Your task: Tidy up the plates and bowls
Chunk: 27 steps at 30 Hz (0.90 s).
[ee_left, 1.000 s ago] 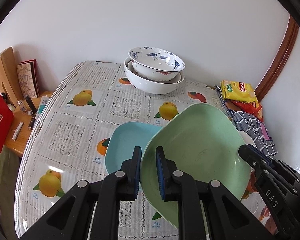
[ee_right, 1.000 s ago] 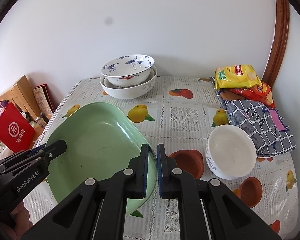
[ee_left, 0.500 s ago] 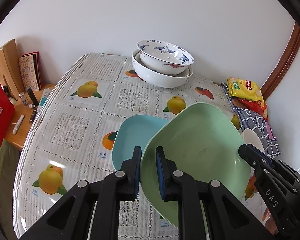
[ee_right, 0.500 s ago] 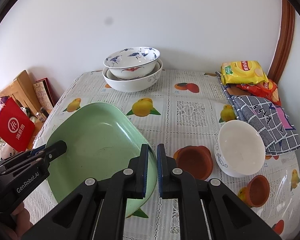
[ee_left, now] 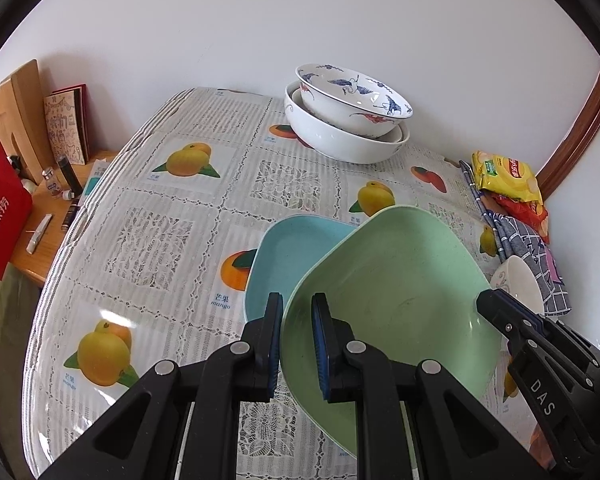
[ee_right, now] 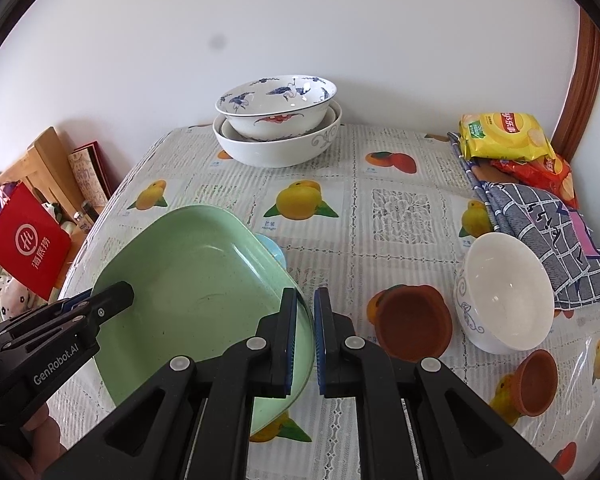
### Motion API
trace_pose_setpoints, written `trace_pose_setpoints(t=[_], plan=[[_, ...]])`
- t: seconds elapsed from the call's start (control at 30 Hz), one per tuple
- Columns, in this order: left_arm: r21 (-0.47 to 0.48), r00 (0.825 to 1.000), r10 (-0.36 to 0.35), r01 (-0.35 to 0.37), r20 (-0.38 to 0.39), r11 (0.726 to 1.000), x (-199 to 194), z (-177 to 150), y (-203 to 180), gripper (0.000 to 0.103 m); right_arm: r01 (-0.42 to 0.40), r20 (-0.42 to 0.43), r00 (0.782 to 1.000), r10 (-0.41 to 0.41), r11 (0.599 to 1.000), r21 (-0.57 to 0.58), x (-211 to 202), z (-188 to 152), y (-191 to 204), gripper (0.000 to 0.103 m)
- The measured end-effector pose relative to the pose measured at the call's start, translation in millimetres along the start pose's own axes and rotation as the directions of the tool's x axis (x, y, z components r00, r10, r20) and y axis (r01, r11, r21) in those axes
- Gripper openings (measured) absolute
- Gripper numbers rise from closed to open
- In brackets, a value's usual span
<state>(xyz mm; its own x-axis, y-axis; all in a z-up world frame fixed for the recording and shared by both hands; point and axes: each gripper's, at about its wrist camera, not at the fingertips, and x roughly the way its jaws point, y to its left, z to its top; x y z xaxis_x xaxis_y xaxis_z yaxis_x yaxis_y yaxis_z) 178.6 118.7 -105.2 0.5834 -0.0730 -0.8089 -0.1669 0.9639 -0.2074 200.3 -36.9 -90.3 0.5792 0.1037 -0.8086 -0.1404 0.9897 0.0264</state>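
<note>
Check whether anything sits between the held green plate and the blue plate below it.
Nothing visible does. The green plate, gripped on opposite rims by the left gripper and right gripper, hangs partly over the blue plate. The blue plate's visible surface is bare; the covered part cannot be seen.

Both tongs (ee_right: pixel 303 336) grip the green plate (ee_right: pixel 196 280) above a blue plate (ee_right: pixel 271 247).

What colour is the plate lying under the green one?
Light blue plate, seen best in the left wrist view.
</note>
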Motion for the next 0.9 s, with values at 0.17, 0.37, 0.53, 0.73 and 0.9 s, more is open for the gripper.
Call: trace_pose_setpoints(t=[0.17, 0.37, 0.53, 0.73, 0.9], plan=[[-0.014, 1.0, 0.006, -0.006, -0.01, 1.0, 5.5, -0.1, 6.9, 0.014, -0.008, -0.014, 1.0, 0.008, 1.0, -0.007, 7.8, 0.9, 5.0, 0.009], [-0.028, 1.0, 0.017, -0.017, -0.025, 0.999, 12.6, 0.4, 15.2, 0.014, -0.018, -0.032, 0.999, 0.017, 1.0, -0.016, 18.0, 1.5, 11.9, 0.009], [-0.036, 0.999, 0.026, -0.027, -0.035, 0.999, 17.4, 0.4, 19.9, 0.014, -0.024, -0.049, 0.999, 0.023, 0.999, -0.022, 26.3, 1.9, 15.8, 0.009], [-0.043, 0.998, 0.038, -0.04, -0.048, 0.998, 23.5, 0.4, 24.6, 0.014, -0.026, -0.062, 0.998, 0.024, 0.999, -0.03, 34.3, 3.7, 20.7, 0.009], [-0.051, 0.997, 0.046, -0.049, -0.058, 0.997, 26.9, -1.0, 28.1, 0.014, -0.035, -0.074, 0.997, 0.033, 0.999, -0.036, 41.0, 3.9, 23.4, 0.009]])
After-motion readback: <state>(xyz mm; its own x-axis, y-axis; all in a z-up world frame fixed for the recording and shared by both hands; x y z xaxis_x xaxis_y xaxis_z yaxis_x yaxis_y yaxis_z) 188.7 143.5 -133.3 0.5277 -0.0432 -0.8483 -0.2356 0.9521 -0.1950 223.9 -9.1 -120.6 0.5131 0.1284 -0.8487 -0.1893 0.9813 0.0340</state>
